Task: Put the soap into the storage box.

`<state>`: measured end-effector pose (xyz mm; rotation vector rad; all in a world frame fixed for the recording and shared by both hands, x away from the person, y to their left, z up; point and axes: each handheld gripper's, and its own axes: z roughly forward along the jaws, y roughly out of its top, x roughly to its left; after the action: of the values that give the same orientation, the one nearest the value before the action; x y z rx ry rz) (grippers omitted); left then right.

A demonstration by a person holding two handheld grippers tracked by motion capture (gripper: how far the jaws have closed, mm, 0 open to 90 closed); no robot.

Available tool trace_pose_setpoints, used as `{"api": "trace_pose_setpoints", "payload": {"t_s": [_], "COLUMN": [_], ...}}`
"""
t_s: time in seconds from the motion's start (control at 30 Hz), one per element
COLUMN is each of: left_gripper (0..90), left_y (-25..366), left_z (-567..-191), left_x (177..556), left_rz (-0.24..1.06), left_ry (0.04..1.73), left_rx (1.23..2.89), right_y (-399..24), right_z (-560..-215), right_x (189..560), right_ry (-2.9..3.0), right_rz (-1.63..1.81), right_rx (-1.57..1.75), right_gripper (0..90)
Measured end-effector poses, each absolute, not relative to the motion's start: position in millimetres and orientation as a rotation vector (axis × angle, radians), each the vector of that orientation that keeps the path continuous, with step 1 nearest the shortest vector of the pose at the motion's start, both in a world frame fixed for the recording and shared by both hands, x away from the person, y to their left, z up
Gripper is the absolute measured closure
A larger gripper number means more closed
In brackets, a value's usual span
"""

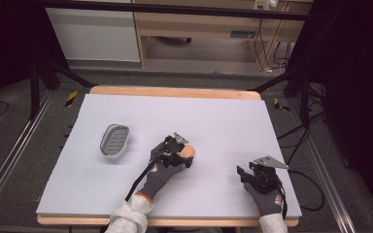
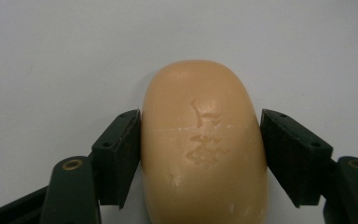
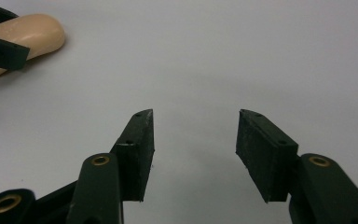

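Note:
A peach-coloured soap bar (image 2: 203, 144) lies on the pale table (image 1: 223, 116) near its middle. My left gripper (image 2: 200, 158) is shut on it, one black pad pressed against each long side. In the high view the soap bar (image 1: 190, 151) pokes out just right of the left gripper (image 1: 186, 155), which a gloved hand holds. My right gripper (image 3: 195, 149) stands open over bare table with nothing between its pads; in the high view the right gripper (image 1: 243, 174) sits near the front right. In the right gripper view the soap bar (image 3: 35, 30) lies at the upper left.
A grey oval soap dish (image 1: 114, 141) with a slotted insert sits on the left part of the table, apart from both hands. Wooden table edges show at the front and back. Metal rails run along both sides on the floor.

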<state>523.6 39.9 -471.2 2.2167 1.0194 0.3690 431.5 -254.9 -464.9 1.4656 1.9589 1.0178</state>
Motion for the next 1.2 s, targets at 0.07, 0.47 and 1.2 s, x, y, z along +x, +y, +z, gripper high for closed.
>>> {"api": "trace_pose_setpoints", "payload": {"t_s": [0.07,0.47,1.2], "left_gripper": [30.2,31.0,31.6], "left_y": [39.2,36.9,47.5], "left_z": [-472.2,-473.5,-448.1], "left_x": [523.9,524.4,508.6], "left_rz": [0.36,0.372,0.367], "left_ry": [1.026,1.029,1.003], "left_rx": [2.217,2.238,2.199], "right_y": [-254.9,-255.0,-256.7], "right_z": [-464.9,-464.9,-464.7], "right_x": [431.5,431.7,431.4], "right_ry": [1.963,1.964,1.959], "right_rz": [1.021,1.023,1.027], "right_rx": [1.468,1.469,1.471], "right_gripper": [46.5,46.5,46.4]}}
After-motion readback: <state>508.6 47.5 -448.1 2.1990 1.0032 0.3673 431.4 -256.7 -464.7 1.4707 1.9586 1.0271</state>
